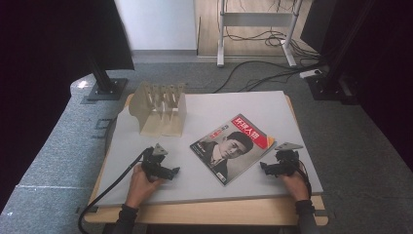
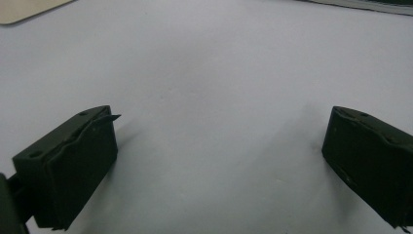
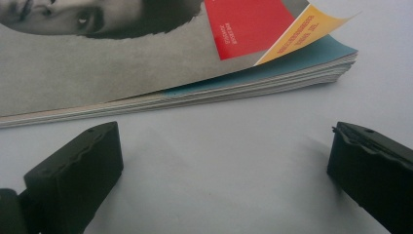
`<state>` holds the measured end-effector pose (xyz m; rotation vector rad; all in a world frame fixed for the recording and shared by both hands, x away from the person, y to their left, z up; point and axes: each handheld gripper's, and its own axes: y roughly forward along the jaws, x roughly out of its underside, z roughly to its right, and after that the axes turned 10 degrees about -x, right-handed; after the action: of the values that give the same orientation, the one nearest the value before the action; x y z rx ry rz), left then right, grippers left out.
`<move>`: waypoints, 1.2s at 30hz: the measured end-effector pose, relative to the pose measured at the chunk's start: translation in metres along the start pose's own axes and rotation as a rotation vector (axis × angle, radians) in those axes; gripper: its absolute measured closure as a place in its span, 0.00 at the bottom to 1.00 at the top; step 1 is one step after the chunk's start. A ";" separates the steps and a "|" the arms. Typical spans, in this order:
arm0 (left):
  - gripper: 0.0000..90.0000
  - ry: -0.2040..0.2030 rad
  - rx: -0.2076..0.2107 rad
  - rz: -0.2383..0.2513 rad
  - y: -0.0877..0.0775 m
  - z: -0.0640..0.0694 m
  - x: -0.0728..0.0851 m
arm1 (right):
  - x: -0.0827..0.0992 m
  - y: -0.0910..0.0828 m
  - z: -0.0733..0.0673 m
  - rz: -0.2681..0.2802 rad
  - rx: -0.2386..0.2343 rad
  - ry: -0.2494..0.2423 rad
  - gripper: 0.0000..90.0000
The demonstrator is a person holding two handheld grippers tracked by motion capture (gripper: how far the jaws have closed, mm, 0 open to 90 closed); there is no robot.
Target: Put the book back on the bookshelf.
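magazine [image 1: 233,147]: paper, cover looking glossy | mat [image 1: 204,185]: showing smooth matt grey | rack [image 1: 160,108]: looking like pale wood | grippers' jaws: appearing matt black plastic

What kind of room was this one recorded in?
Probably a lab or a recording workspace, not a home: grey carpet, loose cables trailing across the floor, and black stand bases flanking a small table with a grey mat, a magazine and a wooden rack.

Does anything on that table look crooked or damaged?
The magazine lies askew to the table's edges, and in the right gripper view its cover corner curls up off the pages. Nothing spilled or broken.
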<state>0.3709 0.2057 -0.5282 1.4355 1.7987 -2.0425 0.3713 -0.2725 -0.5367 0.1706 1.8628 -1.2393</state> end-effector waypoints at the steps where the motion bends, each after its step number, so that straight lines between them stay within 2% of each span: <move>1: 0.00 0.000 0.001 0.000 0.000 0.000 0.000 | 0.000 0.000 0.000 0.000 0.000 0.000 0.00; 12: 0.00 -0.005 0.003 -0.003 0.001 -0.001 -0.001 | -0.001 0.000 -0.002 -0.003 0.011 0.009 0.00; 18: 0.00 -0.006 0.040 -0.019 0.000 -0.005 -0.006 | -0.002 0.001 -0.003 -0.005 0.019 0.020 0.00; 20: 0.00 0.020 0.048 -0.024 0.001 -0.003 -0.011 | -0.003 0.001 -0.003 -0.012 0.017 0.013 0.00; 23: 0.00 0.071 0.048 -0.029 0.002 0.005 -0.020 | -0.005 -0.001 -0.004 -0.013 0.000 -0.005 0.08; 25: 0.00 0.093 0.039 -0.027 0.002 0.009 -0.025 | -0.006 -0.002 -0.005 -0.013 -0.003 -0.017 0.06; 26: 0.00 0.093 0.039 -0.027 0.002 0.009 -0.025 | -0.006 -0.002 -0.005 -0.013 -0.003 -0.017 0.06; 27: 0.00 0.107 0.050 -0.024 0.002 0.012 -0.033 | -0.009 -0.004 -0.006 -0.014 -0.007 -0.020 0.04; 33: 0.00 0.129 0.086 -0.022 0.004 0.018 -0.055 | -0.019 -0.013 -0.006 0.010 -0.018 -0.040 0.00; 34: 0.00 0.129 0.086 -0.022 0.004 0.018 -0.055 | -0.019 -0.013 -0.006 0.010 -0.018 -0.040 0.00; 36: 0.00 0.146 0.104 -0.011 0.005 0.020 -0.069 | -0.027 -0.016 -0.007 0.013 -0.026 -0.055 0.00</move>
<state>0.4010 0.1538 -0.4888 1.6462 1.7792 -2.1165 0.3759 -0.2659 -0.5054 0.1335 1.8270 -1.1987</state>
